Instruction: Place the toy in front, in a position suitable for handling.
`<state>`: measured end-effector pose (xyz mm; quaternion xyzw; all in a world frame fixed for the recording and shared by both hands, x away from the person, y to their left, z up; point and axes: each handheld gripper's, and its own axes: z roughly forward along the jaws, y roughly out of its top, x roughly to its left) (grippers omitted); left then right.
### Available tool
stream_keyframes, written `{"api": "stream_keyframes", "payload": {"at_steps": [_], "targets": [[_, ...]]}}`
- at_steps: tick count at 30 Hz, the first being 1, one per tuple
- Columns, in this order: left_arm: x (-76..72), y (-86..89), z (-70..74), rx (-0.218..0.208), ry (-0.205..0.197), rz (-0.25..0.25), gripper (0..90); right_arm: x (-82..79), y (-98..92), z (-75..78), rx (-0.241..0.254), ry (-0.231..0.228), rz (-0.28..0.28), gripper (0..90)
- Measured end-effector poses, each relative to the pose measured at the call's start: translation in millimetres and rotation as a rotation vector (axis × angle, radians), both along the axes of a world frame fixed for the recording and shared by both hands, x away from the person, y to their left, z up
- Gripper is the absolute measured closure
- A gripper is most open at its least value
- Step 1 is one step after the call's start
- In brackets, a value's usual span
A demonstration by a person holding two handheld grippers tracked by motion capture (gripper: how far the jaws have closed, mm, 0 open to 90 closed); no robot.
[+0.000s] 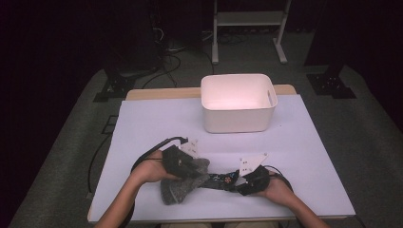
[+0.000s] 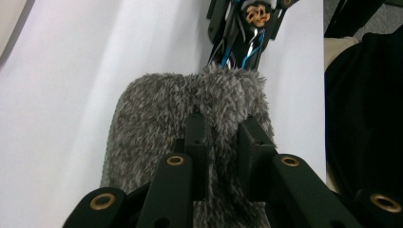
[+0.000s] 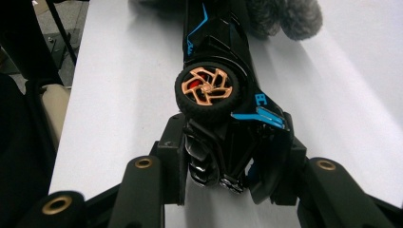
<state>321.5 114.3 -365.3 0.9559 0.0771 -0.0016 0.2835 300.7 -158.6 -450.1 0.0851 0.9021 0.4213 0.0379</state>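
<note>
A black toy car (image 3: 223, 99) with blue trim lies on its side near the table's (image 1: 142, 123) front edge, its far end tucked into a grey fuzzy cloth (image 2: 190, 109). The right gripper (image 3: 233, 161) clamps the car's near end between half-closed jaws. The left gripper (image 2: 222, 142), jaws narrow, pinches a fold of the cloth. A white bin (image 1: 237, 102) stands at the back edge, well apart across bare tabletop.

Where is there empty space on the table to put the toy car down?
The white mat lies bare to the left of the white bin, and also along the right side between the bin and the mat's right edge. The near middle is crowded: the left gripper pinches the fuzzy grey cloth there, and the right gripper holds the black toy car.
</note>
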Motion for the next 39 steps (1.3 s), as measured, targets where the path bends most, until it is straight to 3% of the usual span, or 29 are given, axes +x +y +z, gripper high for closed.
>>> {"api": "stream_keyframes", "payload": {"at_steps": [5, 9, 13, 17, 21, 27, 31, 39], "targets": [[0.1, 14.8, -1.9, 0.019, -0.013, 0.038, 76.8, 0.7, -0.2, -0.4, 0.005, 0.006, 0.001, 56.7], [0.5, 20.2, -8.8, -0.015, 0.01, 0.047, 76.9, 1.6, 0.1, 0.3, 0.003, 0.022, -0.002, 56.0], [1.2, 19.4, -12.2, -0.04, 0.029, 0.05, 77.1, 4.4, 3.2, -0.7, 0.004, 0.077, -0.011, 49.9], [1.8, 21.5, -15.4, -0.074, 0.042, 0.059, 77.6, 3.9, 10.2, 1.4, -0.021, 0.056, 0.0, 46.5], [1.2, 20.5, -17.3, -0.096, 0.042, 0.058, 78.1, 5.3, 13.9, 7.5, -0.04, 0.036, 0.022, 53.9], [2.9, 7.5, -20.7, -0.134, 0.053, 0.038, 78.1, 8.1, 6.1, 14.7, -0.127, 0.027, 0.038, 55.5], [3.6, -11.3, -21.5, -0.142, 0.055, -0.001, 78.1, 8.3, -12.4, 15.7, -0.143, 0.029, 0.028, 54.8], [4.4, -18.3, -20.8, -0.133, 0.054, -0.007, 77.8, 7.7, -23.7, 17.6, -0.156, 0.057, 0.012, 52.6]]}}
